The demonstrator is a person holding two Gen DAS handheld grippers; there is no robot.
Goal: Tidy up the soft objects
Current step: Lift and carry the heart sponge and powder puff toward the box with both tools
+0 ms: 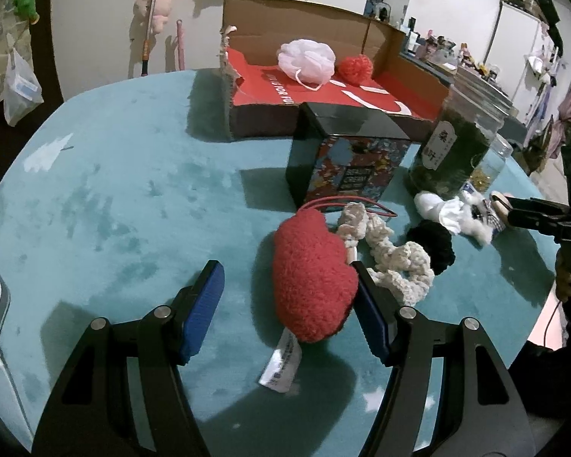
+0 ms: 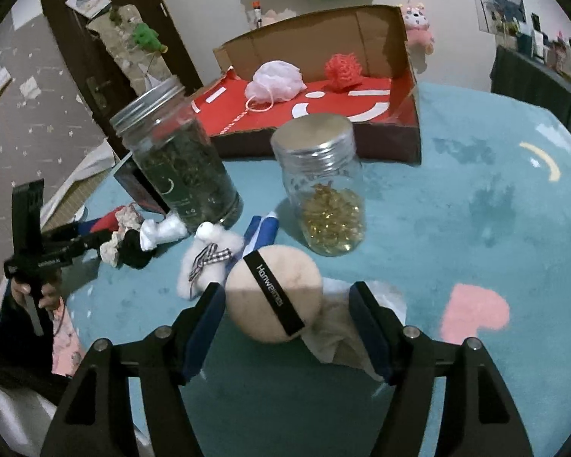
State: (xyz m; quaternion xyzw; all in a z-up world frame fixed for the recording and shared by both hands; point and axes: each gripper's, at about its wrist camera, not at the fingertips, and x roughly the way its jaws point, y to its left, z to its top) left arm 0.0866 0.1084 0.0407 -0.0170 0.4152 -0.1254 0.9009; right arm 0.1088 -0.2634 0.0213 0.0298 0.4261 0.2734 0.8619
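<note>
A red plush heart (image 1: pixel 311 278) lies on the teal bench (image 1: pixel 114 198) at the lower centre of the left wrist view, its white tag (image 1: pixel 281 361) trailing toward the bottom edge. The left hand-held gripper (image 1: pixel 287 285) stands wide around it: the right blue pad (image 1: pixel 369 320) sits against the heart's edge, while the left pad is well clear of it, so nothing is gripped. Just right of the heart lie a cream crocheted scrunchie (image 1: pixel 392 255) and a black one (image 1: pixel 436 243), with a white fluffy toy (image 1: pixel 453 213) beyond them. In the right wrist view a round beige powder puff (image 2: pixel 274 293) with a black band rests on the bench at lower centre, between the pads of the right hand-held gripper (image 2: pixel 287 304); those jaws stand wide, neither pad pressing on it, with a pale cloth (image 2: pixel 335 327) under the right pad. Behind the puff stand a glass jar of golden capsules (image 2: pixel 329 198) and a taller jar of dark leaves (image 2: pixel 182 163). A dark patterned box (image 1: pixel 342 160) stands at the centre of the left view. At the upper centre of both views an open cardboard box with a red lining (image 1: pixel 323 87) holds a pale pink mesh pouf (image 1: pixel 306 61) and a red knitted ball (image 1: pixel 356 68), side by side.
</note>
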